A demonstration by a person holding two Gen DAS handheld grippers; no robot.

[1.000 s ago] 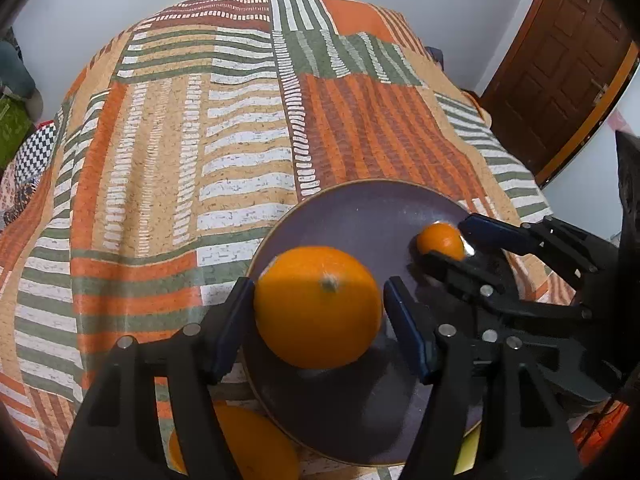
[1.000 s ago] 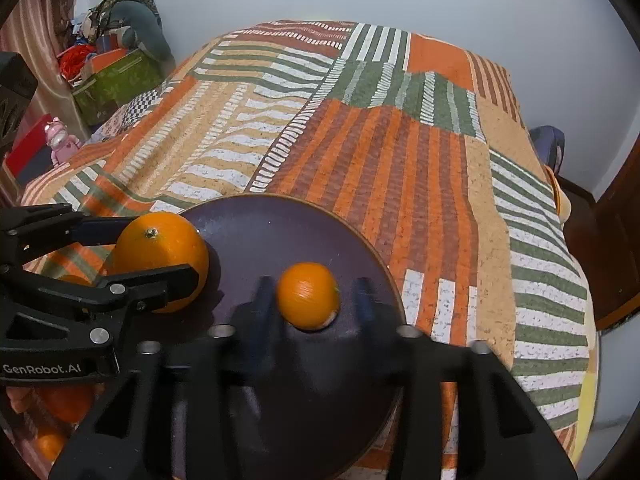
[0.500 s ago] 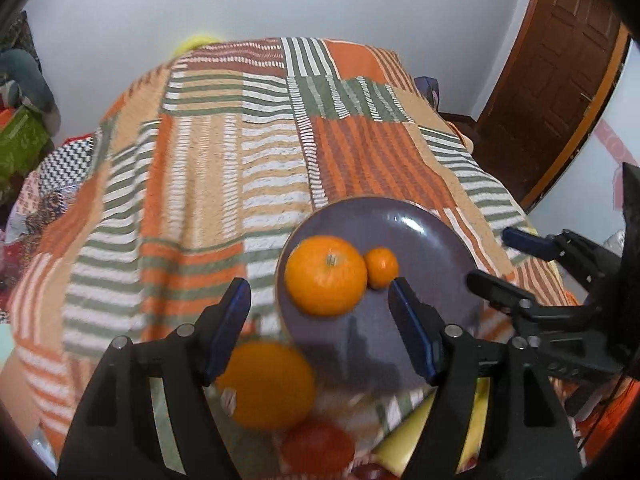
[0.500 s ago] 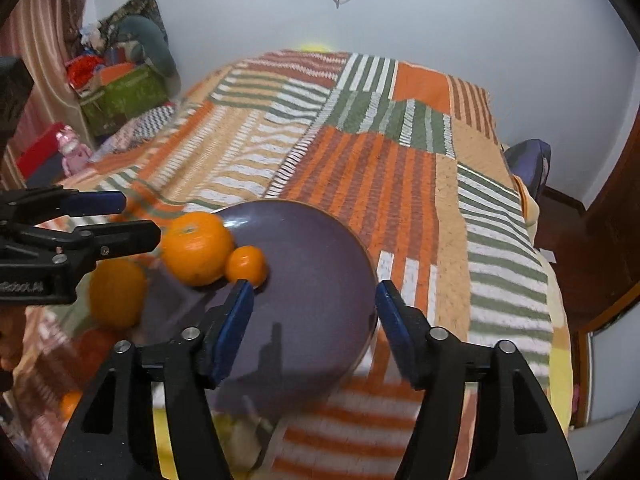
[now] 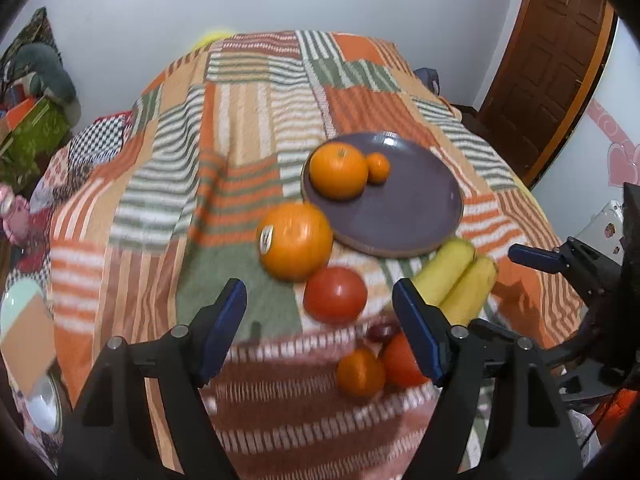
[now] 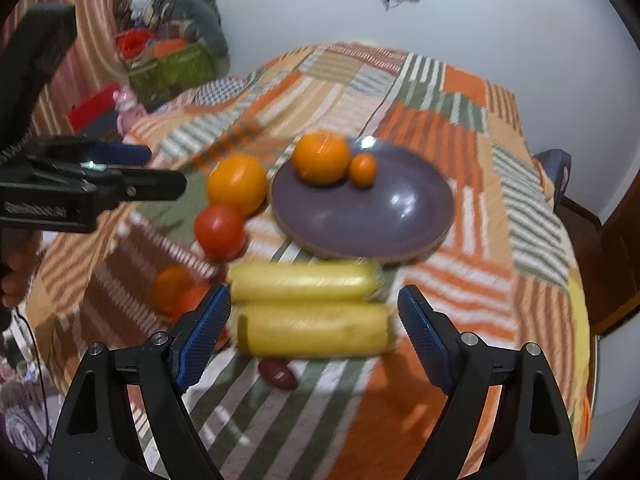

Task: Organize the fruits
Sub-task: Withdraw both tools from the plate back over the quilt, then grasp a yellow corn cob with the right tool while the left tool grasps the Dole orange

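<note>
A purple plate (image 5: 404, 216) (image 6: 384, 216) on the striped bedspread holds a big orange (image 5: 338, 176) (image 6: 321, 157) and a small mandarin (image 5: 378, 167) (image 6: 363, 170) touching it. Loose on the cover lie a stickered orange (image 5: 295, 236) (image 6: 237, 183), a red tomato (image 5: 335, 295) (image 6: 220, 232), two yellow bananas (image 5: 456, 276) (image 6: 312, 308), a small orange (image 5: 360, 372), another red fruit (image 5: 400, 360) and a dark plum (image 6: 277, 374). My left gripper (image 5: 320, 332) and right gripper (image 6: 314, 336) are both pulled back from the plate, jaws opening, nothing between them.
The bed's patchwork cover (image 5: 224, 168) drops off on every side. A brown door (image 5: 548, 64) stands at the right. Bags and soft toys (image 6: 176, 52) pile up by the wall at the left. A person's hand (image 6: 16, 276) grips the left tool.
Both grippers let go of the oranges on the plate, opened wider and drew back and up. The mandarin rolled against the big orange. More loose fruit came into view.
</note>
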